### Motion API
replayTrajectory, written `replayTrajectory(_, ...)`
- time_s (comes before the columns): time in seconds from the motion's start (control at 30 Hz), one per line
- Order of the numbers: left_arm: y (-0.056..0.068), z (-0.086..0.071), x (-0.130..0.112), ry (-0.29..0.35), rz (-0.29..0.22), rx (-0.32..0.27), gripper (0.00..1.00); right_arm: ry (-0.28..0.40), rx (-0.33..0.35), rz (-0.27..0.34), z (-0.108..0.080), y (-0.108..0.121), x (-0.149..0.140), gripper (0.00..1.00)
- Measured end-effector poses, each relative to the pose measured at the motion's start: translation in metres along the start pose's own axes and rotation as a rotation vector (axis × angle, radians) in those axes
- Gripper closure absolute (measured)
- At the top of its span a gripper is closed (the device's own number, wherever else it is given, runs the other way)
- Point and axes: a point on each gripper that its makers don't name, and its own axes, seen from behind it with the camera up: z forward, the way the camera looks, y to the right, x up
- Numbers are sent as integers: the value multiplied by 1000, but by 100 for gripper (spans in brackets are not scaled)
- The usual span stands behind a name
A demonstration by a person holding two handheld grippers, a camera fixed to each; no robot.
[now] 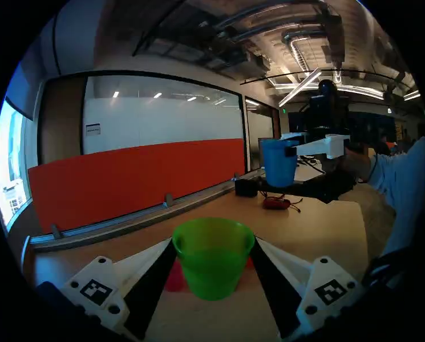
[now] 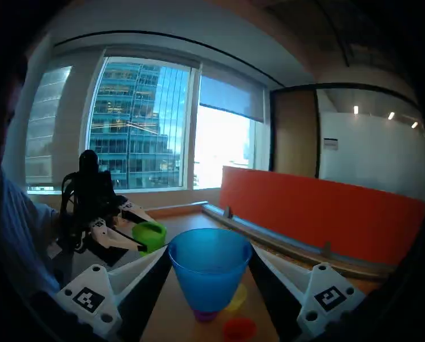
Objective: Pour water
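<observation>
1. The left gripper [image 1: 213, 245] has its jaws closed on the green cup [image 1: 212, 259], which it holds upright over the wooden table [image 1: 320, 228].
2. The right gripper [image 2: 209, 251] clamps the blue cup [image 2: 209, 273], also upright, well apart from the green cup.

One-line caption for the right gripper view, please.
Right gripper holds a blue cup over the desk; beyond it, left gripper holds a green cup.

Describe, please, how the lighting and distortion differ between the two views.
Right gripper view: the window blows out to white, leaving the sleeve dark, though the blue cup is clear. Left gripper view: softer, even light from ceiling strips; the green cup is sharp, while the fisheye bows the orange panel.
</observation>
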Motion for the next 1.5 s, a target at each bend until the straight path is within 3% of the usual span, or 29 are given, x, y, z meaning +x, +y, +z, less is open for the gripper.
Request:
replayTrajectory(0.4, -3, 1, -32, -86, 7, -10, 13, -106, 50, 8, 1, -2, -43, 8)
replayTrajectory(1.5, 15, 16, -121, -332, 53, -98, 13, -340, 144, -60, 17, -8, -150, 7)
